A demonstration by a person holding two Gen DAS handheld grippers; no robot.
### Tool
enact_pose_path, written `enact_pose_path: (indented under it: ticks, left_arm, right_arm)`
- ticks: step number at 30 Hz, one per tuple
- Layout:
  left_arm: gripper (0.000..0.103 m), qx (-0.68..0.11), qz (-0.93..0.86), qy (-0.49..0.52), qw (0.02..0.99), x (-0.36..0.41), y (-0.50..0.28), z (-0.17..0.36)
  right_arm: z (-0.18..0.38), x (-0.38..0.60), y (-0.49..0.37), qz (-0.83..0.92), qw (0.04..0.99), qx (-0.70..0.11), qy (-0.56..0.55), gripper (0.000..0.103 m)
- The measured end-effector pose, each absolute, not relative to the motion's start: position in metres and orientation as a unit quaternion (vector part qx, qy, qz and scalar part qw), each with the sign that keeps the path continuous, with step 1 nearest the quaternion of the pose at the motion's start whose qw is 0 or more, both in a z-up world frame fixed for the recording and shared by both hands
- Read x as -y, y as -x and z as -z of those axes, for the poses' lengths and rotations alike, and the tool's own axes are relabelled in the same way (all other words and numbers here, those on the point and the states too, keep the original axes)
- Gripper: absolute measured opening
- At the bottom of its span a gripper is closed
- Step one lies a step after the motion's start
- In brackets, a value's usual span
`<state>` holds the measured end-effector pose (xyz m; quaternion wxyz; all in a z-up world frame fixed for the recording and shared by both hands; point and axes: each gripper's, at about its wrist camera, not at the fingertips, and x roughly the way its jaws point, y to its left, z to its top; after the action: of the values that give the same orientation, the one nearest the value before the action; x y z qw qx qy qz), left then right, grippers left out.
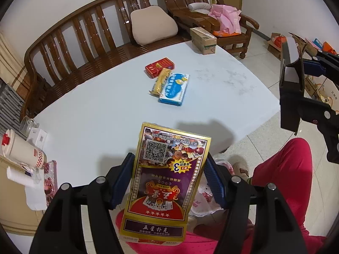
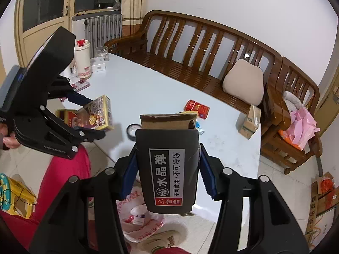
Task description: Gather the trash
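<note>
My left gripper is shut on a gold and purple playing-card box, held above the table's near edge; it also shows in the right wrist view. My right gripper is shut on a black cardboard box with a white label, open at its top; this box also shows in the left wrist view. A red pack, a yellow wrapper and a blue box lie together mid-table. A white and red plastic bag lies on the floor below both grippers.
The white table carries a carton at its far corner, a roll of black tape, and a cream thermos, a glass and papers at its left end. Wooden benches stand behind it. My red-trousered legs are below.
</note>
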<state>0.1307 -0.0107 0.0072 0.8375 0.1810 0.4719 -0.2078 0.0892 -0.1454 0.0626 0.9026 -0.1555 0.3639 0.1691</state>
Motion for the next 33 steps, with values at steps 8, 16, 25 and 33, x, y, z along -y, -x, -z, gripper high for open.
enact_pose_path:
  ticks: [8, 16, 25, 33]
  left_arm:
    - [0.063, -0.47, 0.236, -0.171, 0.833, 0.021, -0.092, 0.018]
    - [0.063, -0.493, 0.25, -0.166, 0.817, 0.029, -0.074, 0.052]
    - [0.063, -0.535, 0.251, -0.158, 0.791, 0.033, -0.073, 0.105]
    - [0.063, -0.581, 0.248, -0.148, 0.761, 0.038, -0.078, 0.165]
  right_arm:
    - [-0.039, 0.139, -0.055, -0.18, 0.895, -0.377, 0.154, 0.053]
    - [0.004, 0.142, -0.035, -0.181, 0.882, -0.411, 0.142, 0.053]
    - [0.048, 0.141, -0.029, -0.178, 0.869, -0.439, 0.143, 0.053]
    - [0.098, 0.143, -0.032, -0.178, 0.853, -0.472, 0.133, 0.053]
